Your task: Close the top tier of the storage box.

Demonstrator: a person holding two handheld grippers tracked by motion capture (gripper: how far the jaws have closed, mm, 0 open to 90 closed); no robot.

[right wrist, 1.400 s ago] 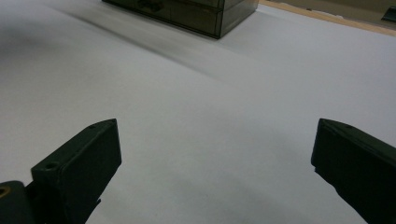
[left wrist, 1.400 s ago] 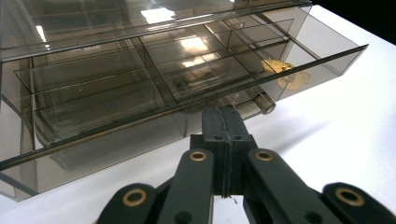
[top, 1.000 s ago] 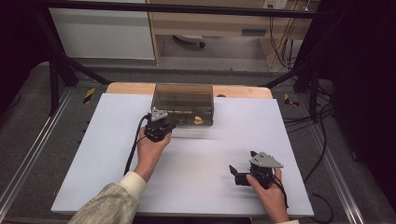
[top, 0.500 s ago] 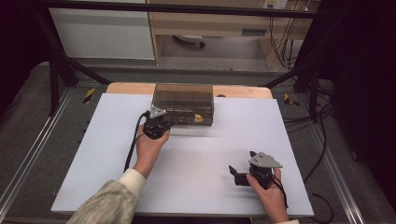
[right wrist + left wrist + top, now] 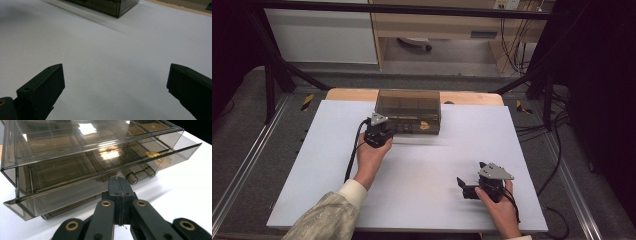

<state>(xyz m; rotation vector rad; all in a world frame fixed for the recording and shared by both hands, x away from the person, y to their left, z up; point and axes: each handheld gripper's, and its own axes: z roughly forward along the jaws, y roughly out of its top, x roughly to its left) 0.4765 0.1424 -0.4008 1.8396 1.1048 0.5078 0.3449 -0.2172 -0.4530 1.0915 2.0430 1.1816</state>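
Since a second ago, little has shifted: my left gripper (image 5: 383, 131) has crept a touch toward the left end of the smoked plastic drawer box (image 5: 408, 104), while my right gripper (image 5: 469, 189) has held its place on the near right of the white tabletop (image 5: 427, 175).

From the high view, I see the box at the far middle of the white surface, with the wooden edge (image 5: 472, 97) of the table just behind it. My left hand (image 5: 371, 159) reaches forward from the near side, carrying its gripper up to the box's front face at the left end. The black cable (image 5: 353, 152) loops back along my wrist.

Through the left gripper view, the two black jaws are pressed flat together – closed, with nothing clamped between them. Their joined tip (image 5: 119, 185) sits right at the lower front lip of the drawer (image 5: 82, 186), which stands pulled partly out of the box's shell (image 5: 75, 142); whether the tip actually touches the lip I cannot tell. Something small and yellowish (image 5: 157, 155) lies in a compartment toward the right end of the drawer.

Through the right gripper view, the jaws stand wide apart over bare white surface, holding nothing – a corner of the box (image 5: 112, 7) shows far ahead.
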